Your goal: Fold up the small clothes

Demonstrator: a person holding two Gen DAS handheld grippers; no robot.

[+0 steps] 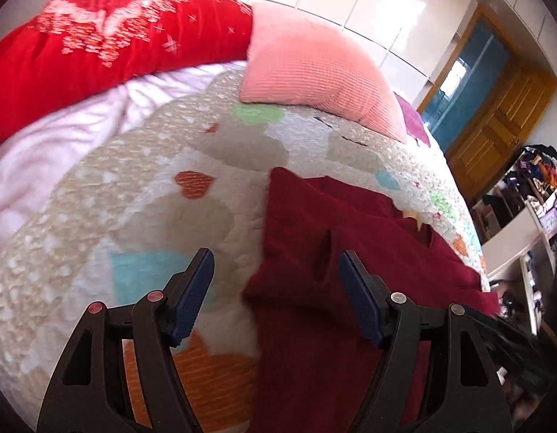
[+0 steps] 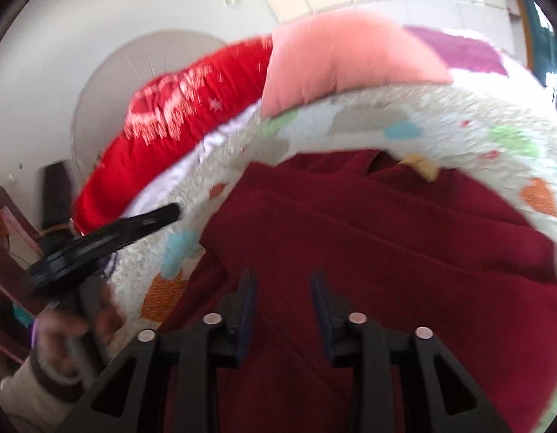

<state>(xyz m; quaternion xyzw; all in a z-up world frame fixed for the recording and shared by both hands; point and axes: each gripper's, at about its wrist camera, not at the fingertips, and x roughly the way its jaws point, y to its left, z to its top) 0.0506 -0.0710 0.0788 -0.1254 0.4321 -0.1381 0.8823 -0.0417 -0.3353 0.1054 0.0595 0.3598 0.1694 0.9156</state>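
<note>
Both tongs hang released over the dark red garment point(image 1: 350, 270) at frame bottom: left gripper point(image 1: 276, 274) wide, right gripper point(image 2: 284, 292) narrower, nothing pinched, probably seeking a fresh edge.

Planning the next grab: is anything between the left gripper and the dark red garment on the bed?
Nothing visible. The left gripper hangs open over the near edge of the dark red garment, which lies bare on the patterned quilt. The pink pillow sits farther back.

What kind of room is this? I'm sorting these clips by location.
Most likely a bedroom: a bed with a heart-patterned quilt, a pink pillow and a red duvet, plus a wooden door. A maroon garment lies on the quilt.
</note>
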